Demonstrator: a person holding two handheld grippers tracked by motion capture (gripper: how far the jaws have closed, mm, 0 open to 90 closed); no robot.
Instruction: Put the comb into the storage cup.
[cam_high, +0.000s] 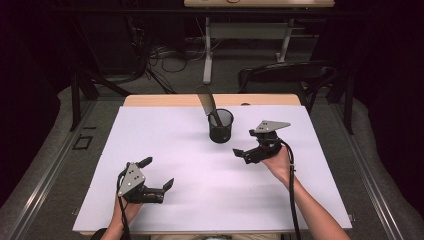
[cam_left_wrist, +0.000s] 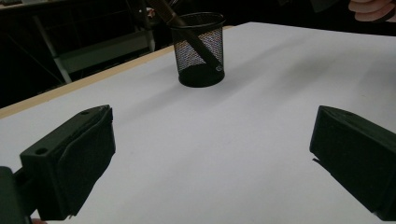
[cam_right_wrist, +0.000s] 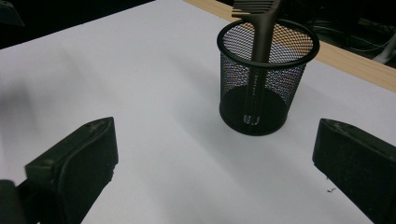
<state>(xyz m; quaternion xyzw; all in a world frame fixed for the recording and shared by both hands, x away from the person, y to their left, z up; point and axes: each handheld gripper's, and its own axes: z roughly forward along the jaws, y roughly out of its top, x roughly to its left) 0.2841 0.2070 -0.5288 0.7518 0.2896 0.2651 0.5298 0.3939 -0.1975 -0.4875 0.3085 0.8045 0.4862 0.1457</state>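
The dark brown plastic comb (cam_right_wrist: 259, 28) stands tilted in the black wire-mesh cup (cam_high: 220, 126) on my white tabletop (cam_high: 200, 200), perhaps leaning on its rim. My right gripper (cam_high: 241, 153) gapes wide just beside it, nothing held; my left gripper (cam_high: 157, 172) is equally wide, well apart.

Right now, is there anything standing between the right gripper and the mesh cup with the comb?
Nothing visible does. The right gripper is open beside the mesh cup, with bare white table between them. The comb leans inside the cup.
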